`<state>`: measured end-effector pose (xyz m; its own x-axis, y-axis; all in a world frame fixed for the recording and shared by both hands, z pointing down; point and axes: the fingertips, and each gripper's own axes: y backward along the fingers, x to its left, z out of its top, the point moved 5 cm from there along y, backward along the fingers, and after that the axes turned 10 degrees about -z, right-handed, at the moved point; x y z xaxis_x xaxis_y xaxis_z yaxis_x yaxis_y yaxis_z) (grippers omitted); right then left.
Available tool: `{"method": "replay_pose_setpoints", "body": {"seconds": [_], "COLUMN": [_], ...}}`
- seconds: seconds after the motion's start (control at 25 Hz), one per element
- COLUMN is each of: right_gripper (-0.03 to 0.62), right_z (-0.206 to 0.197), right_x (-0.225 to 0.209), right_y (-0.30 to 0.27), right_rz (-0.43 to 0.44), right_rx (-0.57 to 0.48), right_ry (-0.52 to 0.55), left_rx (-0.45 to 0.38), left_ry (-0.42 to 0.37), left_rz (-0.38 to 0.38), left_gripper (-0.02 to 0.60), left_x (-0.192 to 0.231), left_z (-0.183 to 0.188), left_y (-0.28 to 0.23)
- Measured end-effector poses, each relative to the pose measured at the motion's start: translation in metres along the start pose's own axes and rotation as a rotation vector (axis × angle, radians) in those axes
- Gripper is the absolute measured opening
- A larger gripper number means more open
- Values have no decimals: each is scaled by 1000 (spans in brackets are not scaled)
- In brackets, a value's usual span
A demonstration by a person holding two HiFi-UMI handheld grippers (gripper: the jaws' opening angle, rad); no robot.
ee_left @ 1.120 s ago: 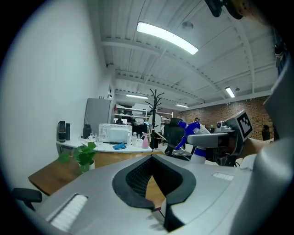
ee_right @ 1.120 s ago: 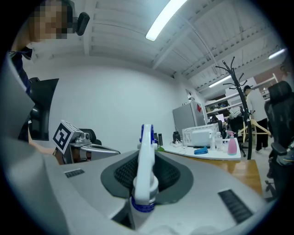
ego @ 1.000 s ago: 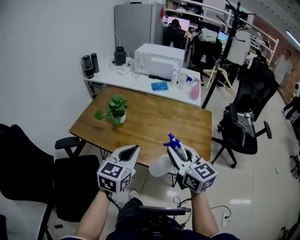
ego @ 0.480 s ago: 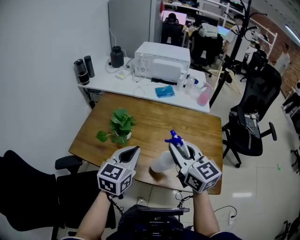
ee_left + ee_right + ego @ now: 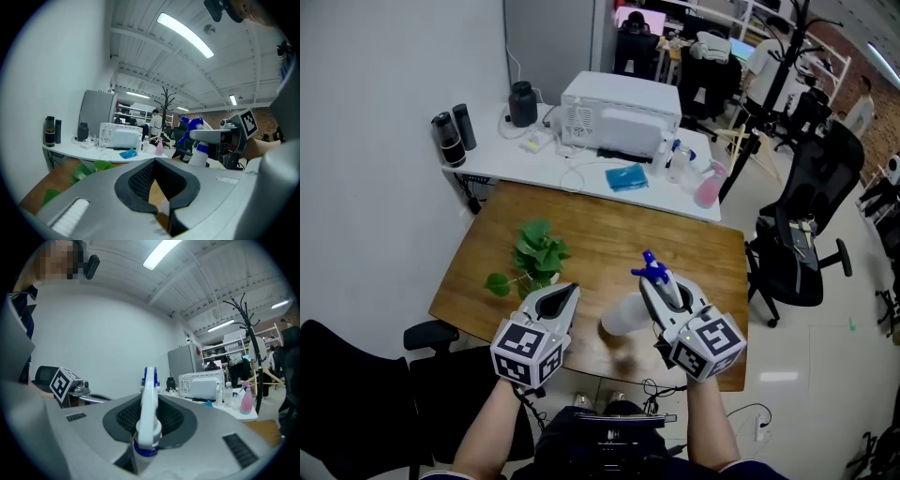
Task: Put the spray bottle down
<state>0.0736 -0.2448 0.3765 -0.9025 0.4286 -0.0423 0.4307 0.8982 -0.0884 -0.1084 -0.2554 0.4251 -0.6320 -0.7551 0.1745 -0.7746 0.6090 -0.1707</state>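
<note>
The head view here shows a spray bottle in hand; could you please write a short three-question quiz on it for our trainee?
1. Which gripper holds the spray bottle?
2. True or false: the potted plant stands on the wooden table.
3. The bottle's trigger head is: A red, B blue, C green.
Key: 1 the right gripper; 2 true; 3 B.
</note>
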Motion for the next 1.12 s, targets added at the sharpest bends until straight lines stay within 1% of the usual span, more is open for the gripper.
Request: {"method": "replay_pose_setpoints", "body": {"seconds": [0.28, 0.56, 0.68, 0.84, 1.12], "right_gripper": [83, 83, 83, 83, 83], "right_z": [-7, -27, -35, -36, -48], "right_x": [-16, -39, -50, -65, -93], "right_y": [-13, -24, -29, -39, -56], "right_rz": [-10, -26, -52, -96, -161], "right_rx": [35, 105, 127, 125, 137], "right_ry": [43, 66, 100, 157, 185], "left_rx": [26, 44, 54, 62, 74], "left_ry": [19, 28, 24, 15, 11], "left_rz": [12, 33, 29, 24, 3], "left_gripper": [8, 8, 8, 8, 8], "left_x": [3, -2, -7, -9, -16], "left_z": [-5, -10, -11, -10, -12], "left_y": [-15, -26, -31, -37, -44]}}
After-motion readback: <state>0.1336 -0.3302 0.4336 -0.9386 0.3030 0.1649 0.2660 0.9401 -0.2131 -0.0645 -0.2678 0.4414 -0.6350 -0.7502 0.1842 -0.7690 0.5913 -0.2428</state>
